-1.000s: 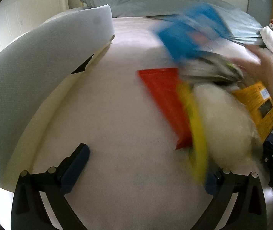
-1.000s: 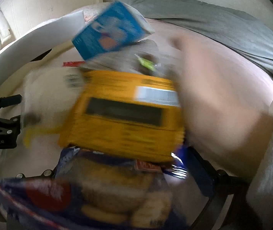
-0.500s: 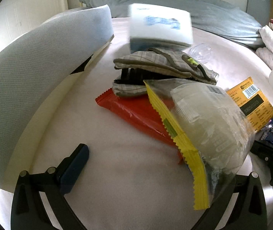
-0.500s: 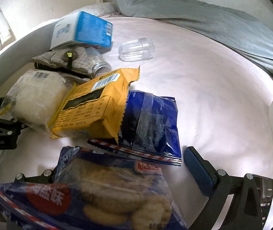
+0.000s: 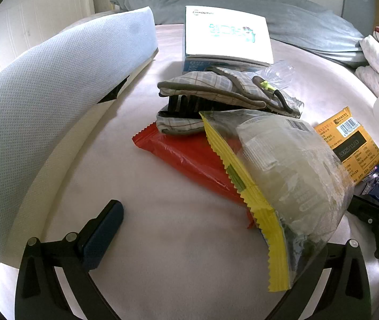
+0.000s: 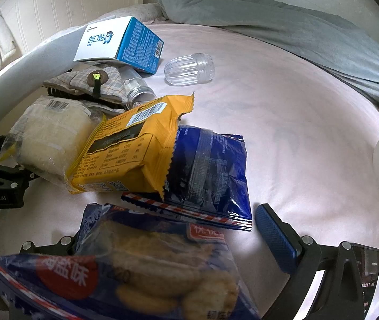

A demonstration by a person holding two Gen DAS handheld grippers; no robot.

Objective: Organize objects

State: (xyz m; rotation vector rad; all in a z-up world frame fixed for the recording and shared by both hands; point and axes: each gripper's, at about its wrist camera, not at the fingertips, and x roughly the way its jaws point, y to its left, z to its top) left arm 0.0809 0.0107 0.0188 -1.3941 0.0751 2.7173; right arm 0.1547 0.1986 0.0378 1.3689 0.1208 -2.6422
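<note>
A loose heap of objs lies on a bed (image 6: 296, 101) w/ a pale pink sheet, toward its left side. Judging by the jumble, sorting has barely begun: nothing is grouped or lined up yet, all of it is left to do.

Heap contents, near to far. A cookie bag (image 6: 136, 272) sits right at the right gripper (image 6: 178, 242), covering its left finger; long axis roughly across the view. Behind it a blue pack (image 6: 210, 165) lies flat, long axis running away from the camera, partly under a yellow pack (image 6: 133, 144) whose torn top points to the far right. Left of that, a clear bag (image 5: 290, 176) w/ yellow zigzag edge holds a pale block; it rests on a red pack (image 5: 184, 154) that points to the far left. Farther back, a plaid pouch (image 5: 216, 90) is folded over itself, and a blue-white box (image 6: 120, 42) leans on it, tilted. A clear ribbed cap (image 6: 189, 66) lies on its side just beside the box, apart from the heap; a small jar (image 6: 138, 93) pokes out by the pouch.

Left gripper (image 5: 216, 242): fingers spread wide; the clear bag overlaps the right finger, whether touching is unclear. Right gripper: also spread, not clamped; the cookie bag lies over it.

Around: white foam sheet (image 5: 43, 101) along the bed's left edge, grey pillow (image 6: 282, 24) at the far edge.
</note>
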